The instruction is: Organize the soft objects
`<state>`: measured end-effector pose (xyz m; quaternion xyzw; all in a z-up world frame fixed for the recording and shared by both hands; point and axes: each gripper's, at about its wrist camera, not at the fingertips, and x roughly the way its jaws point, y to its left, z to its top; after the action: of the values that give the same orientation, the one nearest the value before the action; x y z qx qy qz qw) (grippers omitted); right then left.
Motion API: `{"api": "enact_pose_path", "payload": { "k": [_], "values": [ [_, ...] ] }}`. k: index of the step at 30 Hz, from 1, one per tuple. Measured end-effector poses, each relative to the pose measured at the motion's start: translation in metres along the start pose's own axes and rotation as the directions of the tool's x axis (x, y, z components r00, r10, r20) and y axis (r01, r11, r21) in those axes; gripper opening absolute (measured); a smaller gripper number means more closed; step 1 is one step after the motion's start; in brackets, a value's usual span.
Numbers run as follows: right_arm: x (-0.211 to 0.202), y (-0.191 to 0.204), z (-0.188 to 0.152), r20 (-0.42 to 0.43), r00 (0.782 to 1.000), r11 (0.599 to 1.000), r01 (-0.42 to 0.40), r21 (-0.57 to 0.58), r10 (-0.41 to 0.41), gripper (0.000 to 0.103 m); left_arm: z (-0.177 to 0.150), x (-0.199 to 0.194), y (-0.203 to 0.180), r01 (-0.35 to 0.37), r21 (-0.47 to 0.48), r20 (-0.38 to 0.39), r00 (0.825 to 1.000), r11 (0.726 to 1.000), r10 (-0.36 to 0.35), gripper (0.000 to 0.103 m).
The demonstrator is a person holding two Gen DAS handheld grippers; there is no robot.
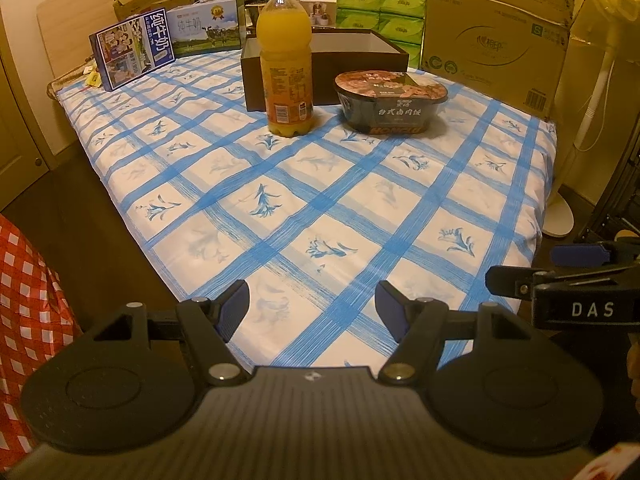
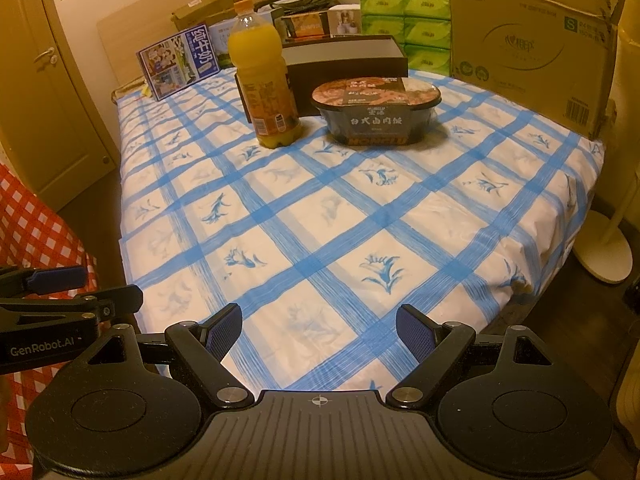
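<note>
An orange juice bottle stands on the blue-checked bed sheet, in front of an open dark box. A dark instant rice bowl sits to its right. Both also show in the right wrist view: bottle, bowl, box. My left gripper is open and empty over the near edge of the bed. My right gripper is open and empty beside it; it shows at the right of the left wrist view.
Two milk cartons stand at the back left. Green tissue packs and a big cardboard box stand at the back right. A red checked bag is on the left, a white fan base on the floor at right.
</note>
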<state>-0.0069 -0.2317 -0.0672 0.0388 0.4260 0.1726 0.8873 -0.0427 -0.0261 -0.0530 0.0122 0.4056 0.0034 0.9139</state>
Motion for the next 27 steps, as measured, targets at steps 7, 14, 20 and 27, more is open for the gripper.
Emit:
{"api": "enact_pose_path", "payload": {
  "k": [7,14,20,27],
  "values": [
    [0.0004,-0.0001,-0.0002,0.0,1.0,1.0,0.0,0.0,0.0,0.084,0.0,0.0004,-0.0016,0.001,0.0,-0.002,1.0,1.0,-0.001,0.067],
    [0.0009,-0.0004,-0.0005,0.0,1.0,1.0,0.0,0.0,0.0,0.084,-0.0003,0.0022,-0.0025,0.003,0.001,-0.003,1.0,1.0,-0.003,0.067],
    [0.0009,-0.0005,-0.0005,0.0,1.0,1.0,0.0,0.0,0.0,0.084,-0.0001,0.0023,-0.0023,0.002,0.002,-0.004,1.0,1.0,-0.002,0.067],
    [0.0014,-0.0004,-0.0006,0.0,1.0,1.0,0.0,0.0,0.0,0.084,-0.001,0.0036,-0.0033,0.004,0.002,-0.003,1.0,1.0,-0.004,0.067]
  ]
}}
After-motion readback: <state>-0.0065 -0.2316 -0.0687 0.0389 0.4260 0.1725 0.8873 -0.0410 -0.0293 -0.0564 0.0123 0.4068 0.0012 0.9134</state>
